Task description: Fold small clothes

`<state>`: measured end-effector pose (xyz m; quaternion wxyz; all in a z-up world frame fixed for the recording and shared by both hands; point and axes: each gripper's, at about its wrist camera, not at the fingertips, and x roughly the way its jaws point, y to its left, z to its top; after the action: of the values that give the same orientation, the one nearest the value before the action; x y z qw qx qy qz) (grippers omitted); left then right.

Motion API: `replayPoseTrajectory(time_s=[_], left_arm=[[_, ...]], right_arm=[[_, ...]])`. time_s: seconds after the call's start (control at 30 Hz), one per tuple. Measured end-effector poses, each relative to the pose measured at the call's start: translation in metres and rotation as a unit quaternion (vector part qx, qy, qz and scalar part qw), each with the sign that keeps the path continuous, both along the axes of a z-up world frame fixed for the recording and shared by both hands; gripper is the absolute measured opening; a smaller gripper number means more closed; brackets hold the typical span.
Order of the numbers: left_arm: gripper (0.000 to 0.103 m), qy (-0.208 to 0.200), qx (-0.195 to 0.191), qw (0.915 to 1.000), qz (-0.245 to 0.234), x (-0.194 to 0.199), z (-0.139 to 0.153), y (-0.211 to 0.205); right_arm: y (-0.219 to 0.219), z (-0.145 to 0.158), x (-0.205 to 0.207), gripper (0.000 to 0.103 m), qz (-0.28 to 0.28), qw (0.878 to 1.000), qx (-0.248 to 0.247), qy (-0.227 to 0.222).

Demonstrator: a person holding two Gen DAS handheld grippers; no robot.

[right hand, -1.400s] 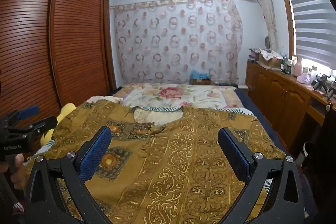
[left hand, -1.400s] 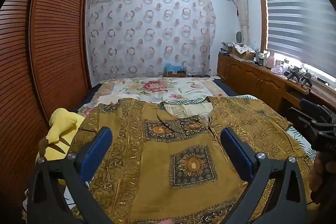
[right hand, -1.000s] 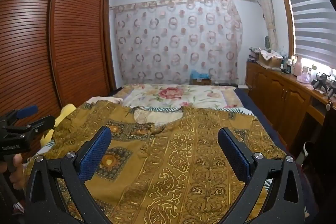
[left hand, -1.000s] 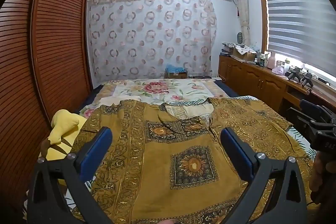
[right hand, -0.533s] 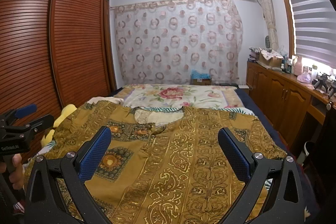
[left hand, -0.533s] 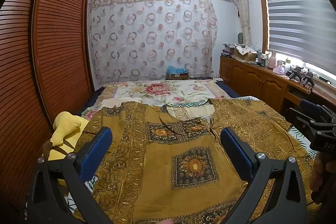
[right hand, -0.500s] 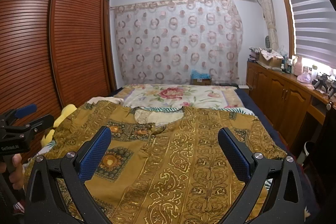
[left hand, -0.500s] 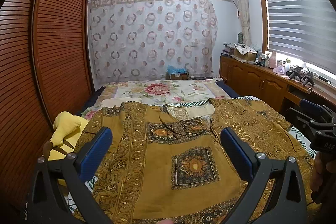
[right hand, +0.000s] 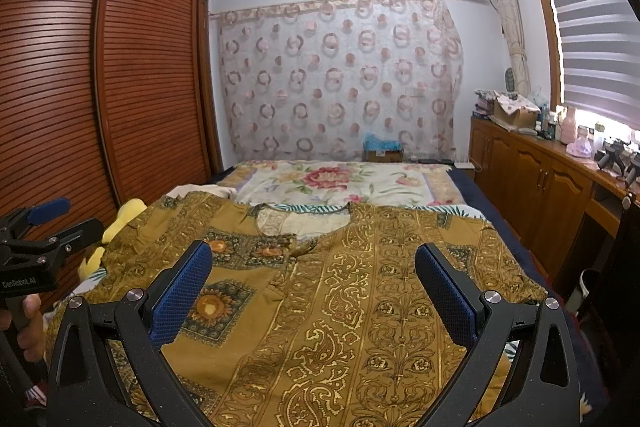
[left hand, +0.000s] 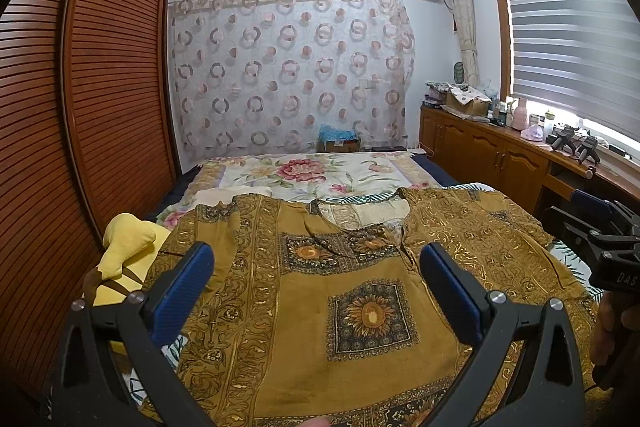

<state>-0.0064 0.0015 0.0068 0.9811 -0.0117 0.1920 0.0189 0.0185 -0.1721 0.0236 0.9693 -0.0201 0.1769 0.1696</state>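
A mustard-gold patterned top (left hand: 320, 307) lies spread flat on the bed, neckline away from me, sleeves out to both sides; the right wrist view shows the same top (right hand: 360, 307). My left gripper (left hand: 316, 267) hovers open over its left half, nothing between the blue pads. My right gripper (right hand: 314, 267) stands open above the top's right half, also holding nothing. Each gripper shows at the edge of the other's view: the right gripper (left hand: 600, 227) at far right, the left gripper (right hand: 40, 227) at far left, held by a hand (right hand: 28, 323).
A floral bedspread (left hand: 304, 175) covers the far bed. A yellow plush toy (left hand: 124, 255) lies by the top's left sleeve. A slatted wardrobe (left hand: 80, 147) runs along the left, wooden cabinets (left hand: 500, 163) with clutter along the right, a curtain (left hand: 288, 67) behind.
Both grippers have drifted slightly; the view tilts a little. The top has not moved and both grippers stay open.
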Motion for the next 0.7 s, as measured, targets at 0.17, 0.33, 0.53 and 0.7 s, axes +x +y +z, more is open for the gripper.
replayPoseTrajectory(time_s=[0.17, 0.33, 0.53, 0.7], left_arm=[[0.103, 0.0, 0.001, 1.0, 0.0, -0.0002, 0.0004, -0.0003], [0.103, 0.0, 0.001, 1.0, 0.0, 0.0, 0.0004, -0.0008], [0.103, 0.0, 0.002, 1.0, 0.0, -0.0001, 0.0005, -0.0008], [0.103, 0.0, 0.002, 1.0, 0.0, -0.0006, 0.0011, -0.0012]], right_arm=[[-0.0004, 0.0001, -0.0001, 0.103, 0.0, 1.0, 0.0, 0.0], [-0.0001, 0.0001, -0.0002, 0.103, 0.0, 1.0, 0.0, 0.0], [0.0001, 0.0002, -0.0004, 0.103, 0.0, 1.0, 0.0, 0.0], [0.0005, -0.0001, -0.0003, 0.103, 0.0, 1.0, 0.0, 0.0]])
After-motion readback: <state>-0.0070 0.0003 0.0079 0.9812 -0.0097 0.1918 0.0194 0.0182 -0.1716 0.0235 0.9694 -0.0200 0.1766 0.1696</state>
